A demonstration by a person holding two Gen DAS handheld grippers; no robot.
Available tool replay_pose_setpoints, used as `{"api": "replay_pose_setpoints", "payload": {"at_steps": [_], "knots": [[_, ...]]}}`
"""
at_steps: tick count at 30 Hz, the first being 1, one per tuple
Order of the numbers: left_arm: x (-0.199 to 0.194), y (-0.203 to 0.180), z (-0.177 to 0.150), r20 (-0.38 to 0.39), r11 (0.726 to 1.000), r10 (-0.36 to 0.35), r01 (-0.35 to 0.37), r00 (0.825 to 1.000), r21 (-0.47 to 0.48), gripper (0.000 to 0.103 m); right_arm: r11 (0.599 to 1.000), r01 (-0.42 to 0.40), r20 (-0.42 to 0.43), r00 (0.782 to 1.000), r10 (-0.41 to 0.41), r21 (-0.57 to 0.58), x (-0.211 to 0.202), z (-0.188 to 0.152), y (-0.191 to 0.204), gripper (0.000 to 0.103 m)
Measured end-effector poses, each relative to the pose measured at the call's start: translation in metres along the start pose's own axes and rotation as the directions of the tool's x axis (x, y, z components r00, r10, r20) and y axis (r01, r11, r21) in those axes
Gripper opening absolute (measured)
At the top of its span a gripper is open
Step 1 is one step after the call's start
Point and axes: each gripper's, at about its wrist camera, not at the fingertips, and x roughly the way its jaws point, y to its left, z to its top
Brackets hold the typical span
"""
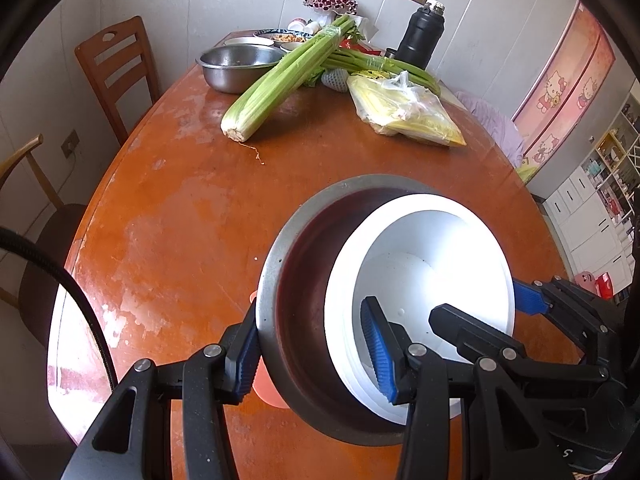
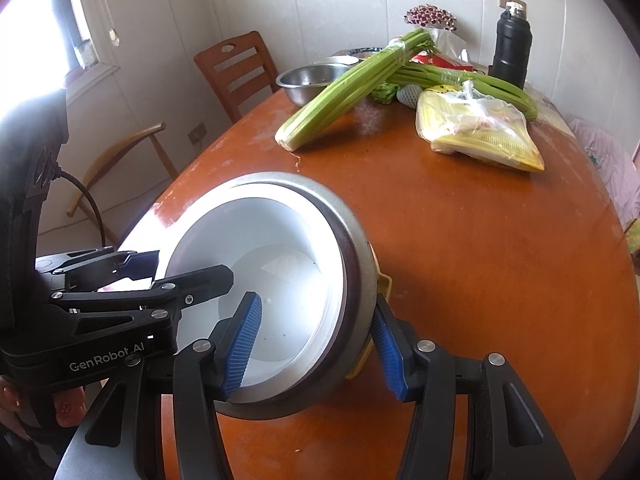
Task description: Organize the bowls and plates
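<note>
While L gripper & R gripper clamp steel bowl, white bowl prob. nested inside.

Both wrist views close above the table, facing across it, sharing the celery.

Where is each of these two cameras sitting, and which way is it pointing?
Left wrist: rides the left tool, looking across the table; its fingers straddle the left wall of the steel bowl; the right tool shows at right.
Right wrist: rides the right tool, facing likewise; its fingers straddle the right wall; the left tool shows at left.
Shared: steel bowl holding a white bowl, celery, both tools.
</note>
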Motion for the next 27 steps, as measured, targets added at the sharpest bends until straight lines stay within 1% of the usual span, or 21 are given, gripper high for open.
{"api": "replay_pose_setpoints", "payload": {"at_steps": [3, 14, 27], "knots": [[0.002, 0.0, 0.0, -0.002, 1.0, 0.011, -0.011, 1.0, 0.006, 0.047, 1.0, 0.004, -0.003, 1.0, -0.004, 0.002, 0.002, -0.001, 0.0, 0.057], [0.01, 0.002, -0.001, -0.013, 1.0, 0.014, -0.014, 1.0, 0.003, 0.047, 1.0, 0.013, -0.014, 1.0, -0.013, 0.008, 0.009, -0.003, -0.001, 0.057], [0.02, 0.002, -0.002, -0.019, 0.999, 0.043, -0.043, 0.999, 0.011, 0.047, 0.999, 0.034, -0.023, 0.999, -0.034, 0.0, 0.015, -0.005, 0.0, 0.057]]}}
